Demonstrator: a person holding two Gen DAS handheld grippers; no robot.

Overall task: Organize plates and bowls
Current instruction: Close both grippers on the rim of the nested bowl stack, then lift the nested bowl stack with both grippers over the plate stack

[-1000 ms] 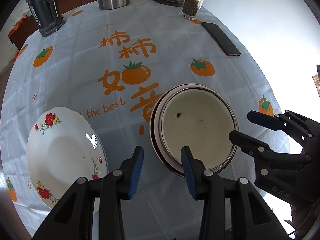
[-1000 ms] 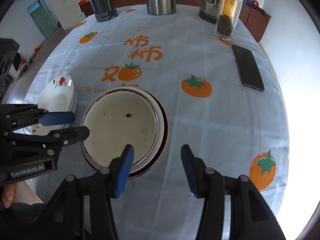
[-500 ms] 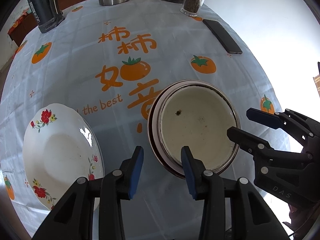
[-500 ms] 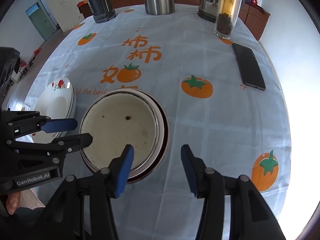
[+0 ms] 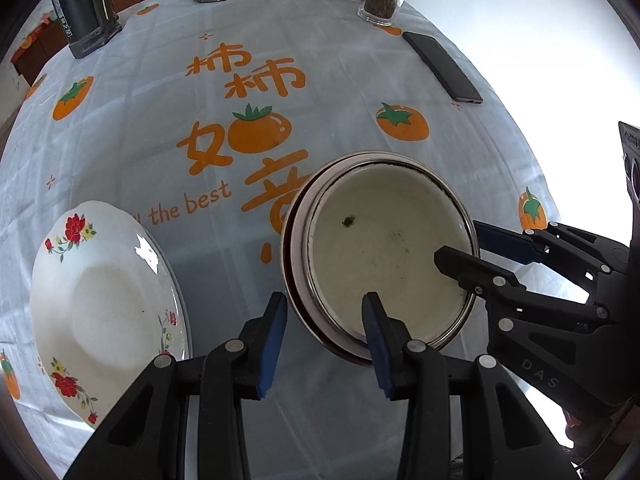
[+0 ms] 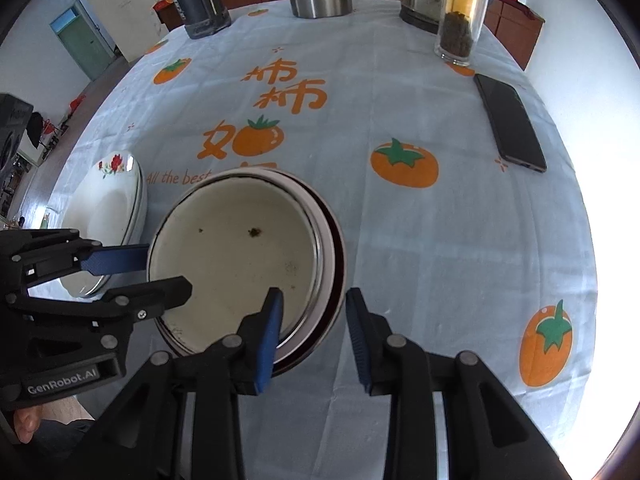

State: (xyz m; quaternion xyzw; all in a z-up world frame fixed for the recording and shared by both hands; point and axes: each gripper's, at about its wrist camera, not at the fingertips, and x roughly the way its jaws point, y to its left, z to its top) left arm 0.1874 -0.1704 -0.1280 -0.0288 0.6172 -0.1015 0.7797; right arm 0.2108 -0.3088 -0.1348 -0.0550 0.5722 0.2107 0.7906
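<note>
While right tongs (image 6: 314,334) close over the bowl stack's (image 6: 240,256) rim (pads not touching), left tongs (image 5: 324,340) straddle it open; one floral plate (image 5: 100,300).

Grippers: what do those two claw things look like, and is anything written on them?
Both are black plastic frames with round silver bolts. The left gripper and the right gripper each have two long fingers lined with blue pads. Seen from the other camera, the left one bears "GenRobot.AI" in white letters, and the right one shows "DAS". No cables show.
</note>
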